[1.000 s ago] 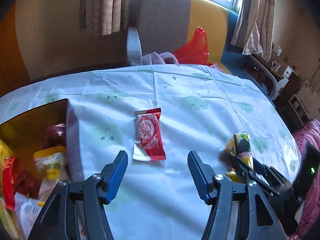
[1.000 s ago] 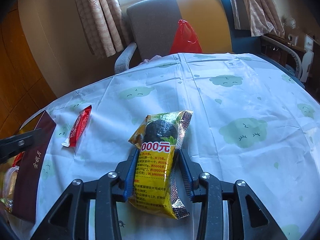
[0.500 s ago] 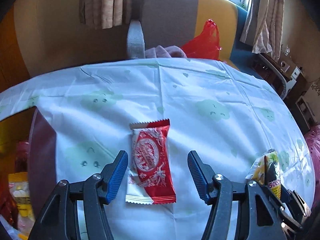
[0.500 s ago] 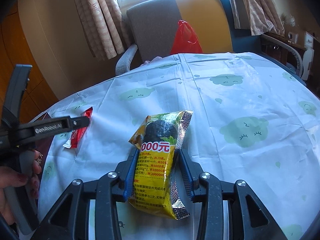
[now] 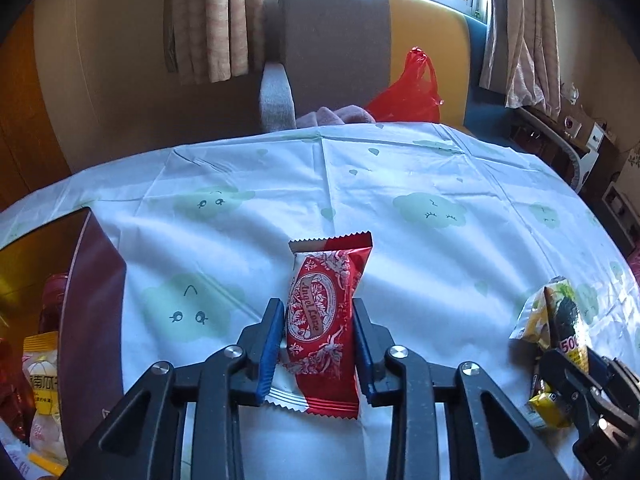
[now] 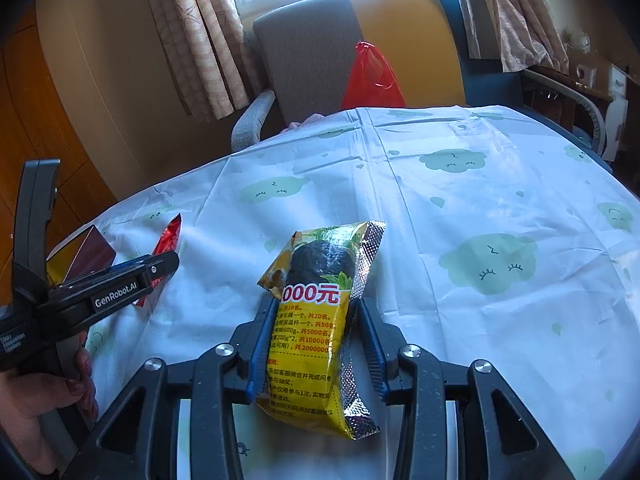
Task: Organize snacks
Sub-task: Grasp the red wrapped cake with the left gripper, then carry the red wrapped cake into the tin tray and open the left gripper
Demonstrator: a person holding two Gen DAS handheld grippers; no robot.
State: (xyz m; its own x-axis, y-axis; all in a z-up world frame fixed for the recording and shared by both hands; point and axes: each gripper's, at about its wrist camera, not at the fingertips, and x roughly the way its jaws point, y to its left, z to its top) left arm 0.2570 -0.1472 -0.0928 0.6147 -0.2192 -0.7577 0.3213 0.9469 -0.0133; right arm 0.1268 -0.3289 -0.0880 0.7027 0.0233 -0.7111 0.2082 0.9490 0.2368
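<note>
My left tool (image 5: pixel 318 344) has just clamped shut on the red foil-wrapped snack bar (image 5: pixel 324 328) on the cloud-print table (image 5: pixel 420 208); my right tool (image 6: pixel 314 344) grips the yellow snack packet (image 6: pixel 320 320). Both look ready for the dark red box (image 5: pixel 92 300).

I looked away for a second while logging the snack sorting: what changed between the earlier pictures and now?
The left tongs moved down over the red snack packet and have just been closing; they now pinch it on the tablecloth. Unchanged: the right tongs stay shut on the yellow snack bag.
</note>
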